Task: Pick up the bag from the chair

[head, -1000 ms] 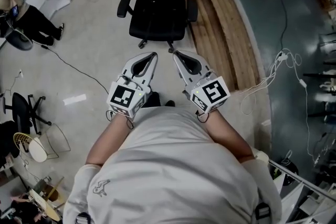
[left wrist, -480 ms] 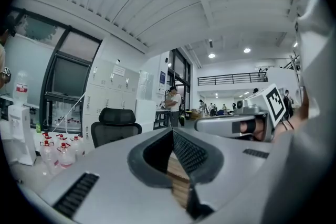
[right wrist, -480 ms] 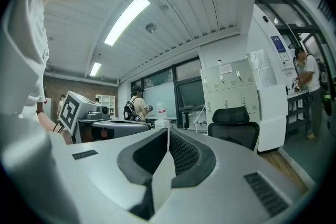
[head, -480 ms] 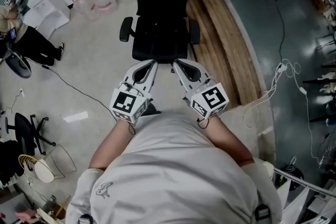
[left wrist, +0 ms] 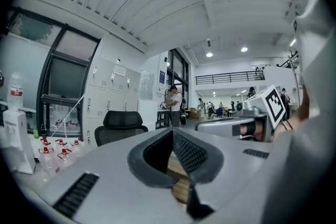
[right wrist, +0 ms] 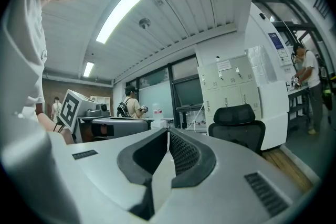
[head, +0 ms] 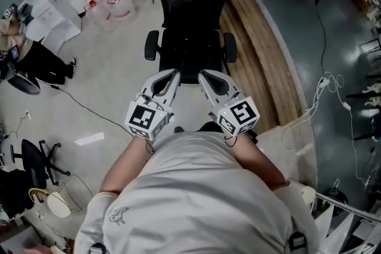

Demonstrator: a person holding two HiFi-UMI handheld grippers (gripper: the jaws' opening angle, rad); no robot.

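Note:
A black office chair (head: 191,21) stands straight ahead on the pale floor; its seat is dark and I cannot make out a bag on it. My left gripper (head: 174,73) and right gripper (head: 202,74) are held level side by side, their tips just short of the seat's front edge. Both are shut with nothing between the jaws. In the left gripper view the chair (left wrist: 121,126) shows beyond the shut left gripper (left wrist: 172,131). In the right gripper view the chair (right wrist: 239,126) stands to the right of the shut right gripper (right wrist: 168,134).
A strip of wooden flooring (head: 256,50) runs right of the chair. Clear bottles with red caps (head: 107,0) stand on the floor at the back left. White cables (head: 315,86) lie at the right. A person (head: 30,50) is at the left, and a second black chair (head: 30,151) stands lower left.
The person has walked forward: the chair has slid down the head view toward both grippers, whose tips now reach its seat edge. Both grippers stay shut.

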